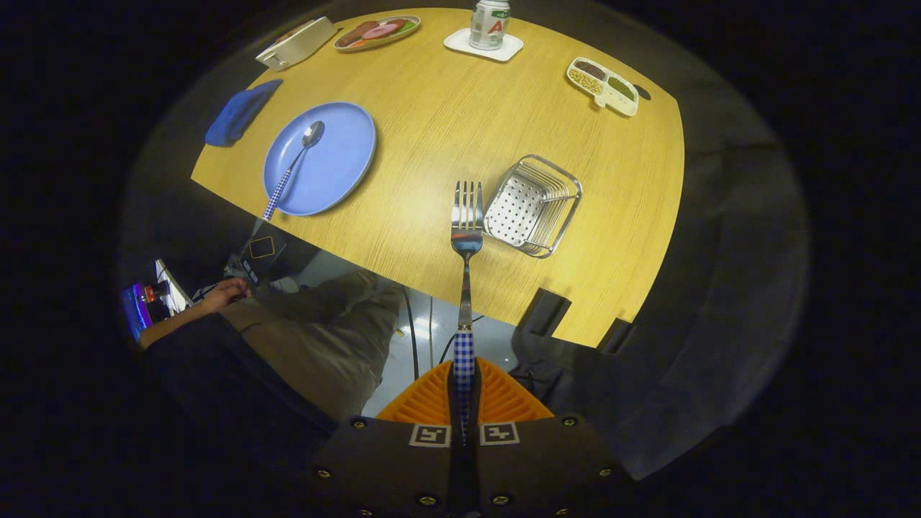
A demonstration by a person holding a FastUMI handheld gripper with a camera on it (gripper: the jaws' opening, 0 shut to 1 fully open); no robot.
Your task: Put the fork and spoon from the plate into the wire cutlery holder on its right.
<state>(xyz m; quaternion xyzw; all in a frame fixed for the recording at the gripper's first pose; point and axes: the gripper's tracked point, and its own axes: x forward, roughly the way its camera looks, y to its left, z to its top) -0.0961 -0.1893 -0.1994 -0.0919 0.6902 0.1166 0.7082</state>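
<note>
Gripper [464, 392] up close, both fingers clamped on the fork [466, 237] by its checked blue-and-white handle, so the shiny steel neck and four tines stick straight out ahead. Fork's up in the air over the near edge of the table [446, 115], tines just left of the holder [532, 205]. That holder's a rectangular steel basket, wire sides, perforated bottom, sitting tilted on the wood-grain top.

Spoon [295, 162] has the same checked handle and a polished bowl; it lies slanted across the plate [338, 162], which is round, matte blue, well off to the left of the fork. Handle end pokes over the plate's near rim.

Further back: folded blue cloth [237, 115], a can [489, 23] on a white coaster, a white divided dish [603, 86] with grains.
</note>
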